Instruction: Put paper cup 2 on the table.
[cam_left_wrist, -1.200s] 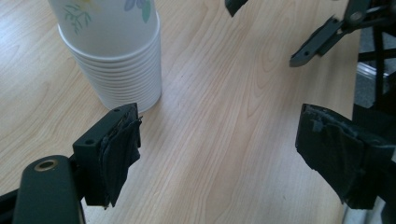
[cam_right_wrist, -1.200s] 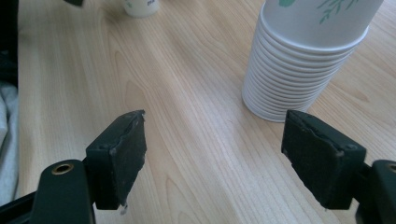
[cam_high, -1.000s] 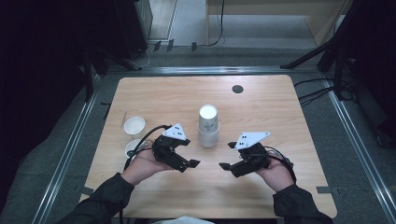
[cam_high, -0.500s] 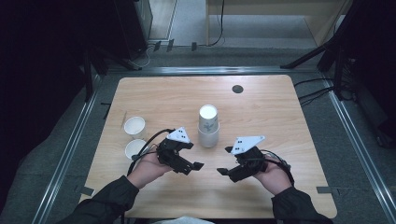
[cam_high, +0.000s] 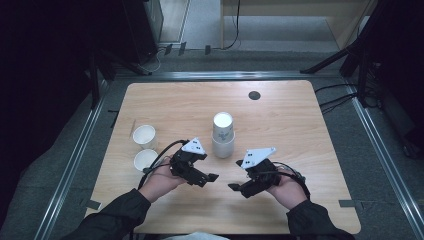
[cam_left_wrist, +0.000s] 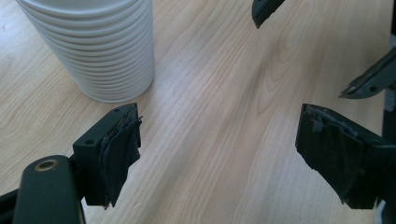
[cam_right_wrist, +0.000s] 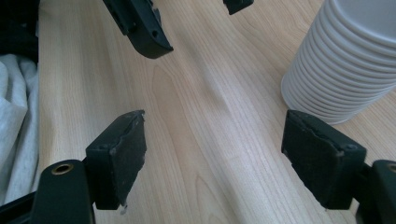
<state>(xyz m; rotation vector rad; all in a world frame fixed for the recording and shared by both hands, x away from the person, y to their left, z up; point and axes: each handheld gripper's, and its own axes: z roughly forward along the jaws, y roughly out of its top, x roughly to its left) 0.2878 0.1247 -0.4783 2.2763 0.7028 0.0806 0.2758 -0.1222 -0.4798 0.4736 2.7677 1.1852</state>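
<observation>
A tall stack of white paper cups (cam_high: 223, 135) stands upright at the middle of the wooden table (cam_high: 290, 125). My left gripper (cam_high: 207, 179) hovers just in front and left of the stack, open and empty. My right gripper (cam_high: 239, 190) hovers in front and right of it, also open and empty, its tips facing the left gripper's. In the left gripper view, the open left gripper (cam_left_wrist: 219, 140) frames bare wood, with the cup stack (cam_left_wrist: 100, 46) at upper left. In the right gripper view, the open right gripper (cam_right_wrist: 215, 149) frames bare wood, with the cup stack (cam_right_wrist: 345, 60) at upper right.
Two single white cups (cam_high: 144, 136) (cam_high: 146, 159) stand upright near the table's left edge, beside my left hand. A black round grommet (cam_high: 254, 95) sits at the far side. A metal frame rail (cam_high: 370, 145) borders the table. Light cloth (cam_right_wrist: 14, 121) lies at the near edge.
Both grippers have drifted a little toward the near edge and toward each other. Their jaws stand as wide as before, and the cups have not moved.
</observation>
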